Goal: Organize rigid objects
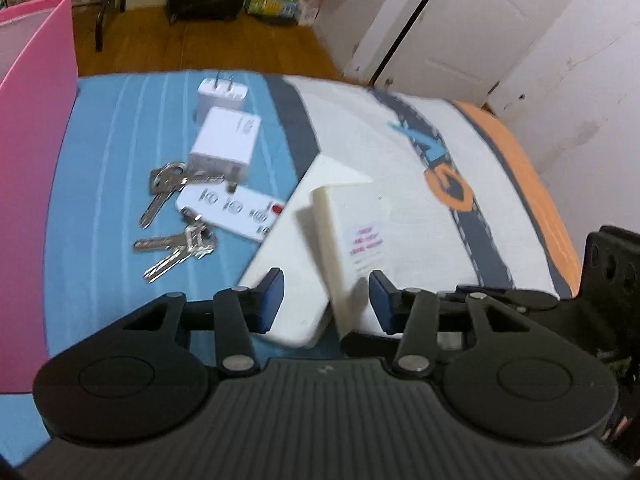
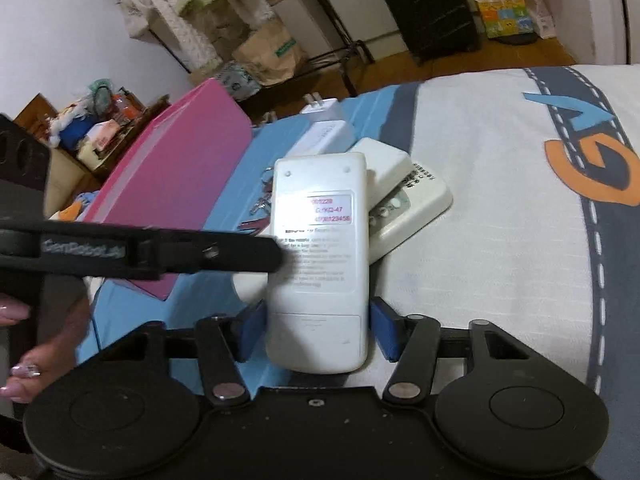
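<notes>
A white remote (image 2: 320,240) with a red-printed label on its back sits between the blue pads of my right gripper (image 2: 318,332), which is shut on its lower end. In the left wrist view the same remote (image 1: 348,240) stands tilted on edge inside my left gripper (image 1: 326,300). That gripper's pads are wide apart and clear of it, so it is open. One black left finger (image 2: 160,252) reaches the remote's left edge. A second white remote (image 1: 288,276) lies flat underneath.
Several keys (image 1: 176,224), a small remote with a red button (image 1: 232,208) and two white plug chargers (image 1: 226,140) lie on the blue part of the bed cover (image 1: 104,160). A pink box (image 1: 32,160) stands at the left. A hand (image 2: 24,376) shows at lower left.
</notes>
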Demonstrator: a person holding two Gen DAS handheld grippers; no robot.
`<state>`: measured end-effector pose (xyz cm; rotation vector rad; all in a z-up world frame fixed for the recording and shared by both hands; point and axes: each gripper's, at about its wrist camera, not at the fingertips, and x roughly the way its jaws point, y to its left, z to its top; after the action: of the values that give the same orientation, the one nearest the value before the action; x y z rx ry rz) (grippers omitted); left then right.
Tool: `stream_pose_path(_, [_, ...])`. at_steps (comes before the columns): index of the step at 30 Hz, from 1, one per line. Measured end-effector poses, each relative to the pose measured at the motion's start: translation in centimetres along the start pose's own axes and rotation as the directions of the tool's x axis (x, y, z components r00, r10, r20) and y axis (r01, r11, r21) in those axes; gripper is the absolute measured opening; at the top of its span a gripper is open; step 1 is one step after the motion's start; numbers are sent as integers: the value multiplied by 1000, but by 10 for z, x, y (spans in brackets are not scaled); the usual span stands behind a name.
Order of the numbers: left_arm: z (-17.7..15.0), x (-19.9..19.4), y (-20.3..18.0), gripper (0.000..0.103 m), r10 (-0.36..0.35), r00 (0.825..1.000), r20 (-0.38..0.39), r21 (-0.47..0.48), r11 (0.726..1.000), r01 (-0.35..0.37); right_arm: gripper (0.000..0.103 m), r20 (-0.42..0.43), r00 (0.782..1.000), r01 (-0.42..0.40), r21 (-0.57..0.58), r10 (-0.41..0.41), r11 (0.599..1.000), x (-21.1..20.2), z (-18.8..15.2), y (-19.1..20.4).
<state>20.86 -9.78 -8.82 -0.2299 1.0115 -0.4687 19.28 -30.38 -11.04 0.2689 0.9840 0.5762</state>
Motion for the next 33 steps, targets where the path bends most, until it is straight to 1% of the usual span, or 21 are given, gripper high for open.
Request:
stream_pose_path(1, [-1,1,-1,43,-8,1000,3,-1,1000,8,61,10,1000,14,-24,-14,1000,-1,-1,3])
stream_pose_path(2, [-2,1,-2,35,-23,1000,2,-6,1000,23,61,21,999,27,-50,-26,998,-3,-2,6])
stream_pose_path(3, [-2,2,-2,29,-49,999,-4,-16,999,49,61,32,999,32,-58,-30,998,-5,-2,8])
stream_pose_path(5, [-3,3,-1,24,-51,999,-3,-26,998,51,61,53,998,38,-46,-35,998,-10,-2,10])
stream_pose_path(7, [-4,3,0,24,-53,999,2,-30,998,53,61,74,996,55,-62,-50,997,-15,-3,14])
stream_pose_path(9, [-3,3,4,24,-68,998,-6,-72,995,68,61,77,995,60,-64,-55,996,-18,-6,15])
stream_pose_path(12, [-4,4,4,24,-60,998,-15,-84,995,59,61,72,996,46,-24,-44,999,-19,-6,14])
stream_pose_path(14, [-4,3,4,26,-34,999,-22,-87,996,32,61,57,998,-14,35,12,999,-19,-8,10])
stream_pose_path(16, [-4,2,7,26,-40,999,-28,-110,993,36,62,55,997,-67,92,62,993,-20,-9,4])
stream_pose_path(18, [-3,3,11,25,-51,998,-33,-126,991,46,61,52,994,-99,136,92,986,-19,-11,-1])
stream_pose_path(19, [-4,3,12,24,-51,998,-33,-130,990,46,60,45,993,-113,159,107,981,-16,-11,-3])
stream_pose_path(20, [-4,3,13,24,-49,998,-32,-136,990,45,52,31,993,-120,193,117,974,-13,-12,-7])
stream_pose_path(21, [-4,3,14,24,-45,998,-31,-137,990,41,43,22,993,-118,226,116,967,-10,-12,-11])
stream_pose_path(23, [-4,1,12,24,-21,999,-35,-122,992,17,35,33,991,-131,278,126,952,-9,-15,-17])
stream_pose_path(24, [-4,0,11,26,-10,999,-39,-115,993,6,31,46,990,-142,292,135,946,-10,-16,-18])
stream_pose_path(26, [-5,-2,9,30,-8,999,-52,-109,994,2,28,67,986,-168,307,155,937,-13,-18,-16])
stream_pose_path(28, [-5,-5,9,33,-21,997,-79,-119,993,11,27,76,987,-156,286,140,945,-17,-19,-9])
stream_pose_path(30, [-4,-10,8,39,-13,996,-90,-113,994,2,24,83,990,-132,244,115,961,-20,-17,2])
stream_pose_path(32, [-3,-15,8,60,27,995,-91,-94,995,-35,23,91,991,-111,206,94,972,-24,-14,12])
stream_pose_path(33, [-2,-18,9,64,48,995,-92,-82,995,-56,23,92,992,-96,180,81,979,-25,-12,17])
